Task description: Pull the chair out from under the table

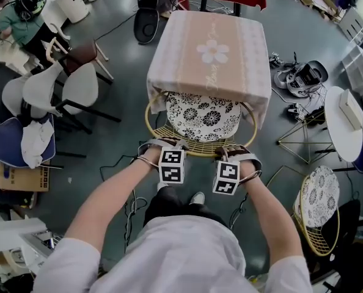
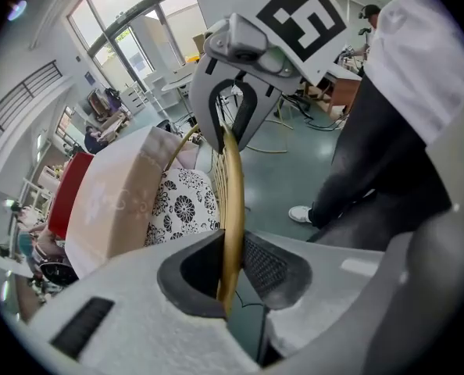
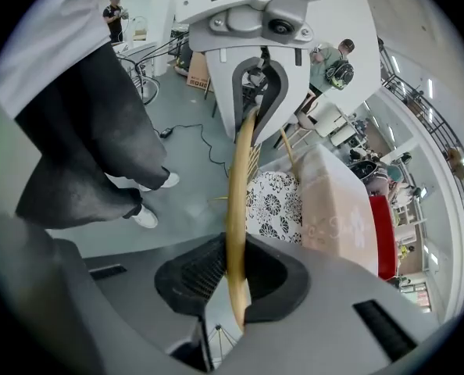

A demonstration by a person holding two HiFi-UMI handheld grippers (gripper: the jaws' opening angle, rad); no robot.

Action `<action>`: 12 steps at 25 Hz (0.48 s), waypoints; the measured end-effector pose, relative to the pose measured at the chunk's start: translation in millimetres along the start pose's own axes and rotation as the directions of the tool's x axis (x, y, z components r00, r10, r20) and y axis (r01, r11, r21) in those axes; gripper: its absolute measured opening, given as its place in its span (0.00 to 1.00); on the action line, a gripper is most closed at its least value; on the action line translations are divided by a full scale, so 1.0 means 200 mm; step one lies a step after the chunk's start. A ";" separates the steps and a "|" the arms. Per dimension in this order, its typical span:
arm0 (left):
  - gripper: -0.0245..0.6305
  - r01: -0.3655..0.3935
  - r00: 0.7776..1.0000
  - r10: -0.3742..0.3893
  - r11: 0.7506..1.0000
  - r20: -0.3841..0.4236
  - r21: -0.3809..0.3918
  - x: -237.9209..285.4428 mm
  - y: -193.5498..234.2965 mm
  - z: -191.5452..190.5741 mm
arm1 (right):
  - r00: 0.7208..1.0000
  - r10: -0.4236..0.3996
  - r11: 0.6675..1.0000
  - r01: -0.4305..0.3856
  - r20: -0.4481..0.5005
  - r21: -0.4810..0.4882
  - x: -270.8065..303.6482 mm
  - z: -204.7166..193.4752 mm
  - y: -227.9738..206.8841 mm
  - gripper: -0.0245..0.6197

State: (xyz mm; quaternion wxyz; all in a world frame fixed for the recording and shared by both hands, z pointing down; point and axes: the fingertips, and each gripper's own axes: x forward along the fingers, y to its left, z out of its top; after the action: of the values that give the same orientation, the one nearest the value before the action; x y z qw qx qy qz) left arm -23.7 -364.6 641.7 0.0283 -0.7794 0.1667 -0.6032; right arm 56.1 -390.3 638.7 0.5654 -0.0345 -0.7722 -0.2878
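Note:
A gold wire chair with a black-and-white flowered cushion is tucked under a square table draped in a pink cloth. Both grippers sit on the chair back's top rim, pointing steeply down. My left gripper is on the rim's left part. In the left gripper view the gold rim runs between the pads of the left gripper, which pinch it. My right gripper is on the rim's right part. In the right gripper view the right gripper is likewise shut on the rim.
The person's white shoe stands just behind the chair. A second gold wire chair is at the lower right, and a round white table is at the right. White and blue chairs crowd the left. Cables lie on the floor.

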 end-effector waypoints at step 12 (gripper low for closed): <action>0.13 0.003 1.000 -0.003 1.000 -0.010 -0.024 -0.02 -0.10 0.02 | 0.999 0.040 0.999 -0.040 -0.006 0.005 -0.04 0.01 0.08 0.11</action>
State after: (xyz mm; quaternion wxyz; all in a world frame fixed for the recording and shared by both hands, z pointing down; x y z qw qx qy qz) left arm -15.3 -345.2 642.3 0.0175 -0.7770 0.1729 -0.6050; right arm 63.4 -373.8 638.6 0.5735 -0.0475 -0.7703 -0.2746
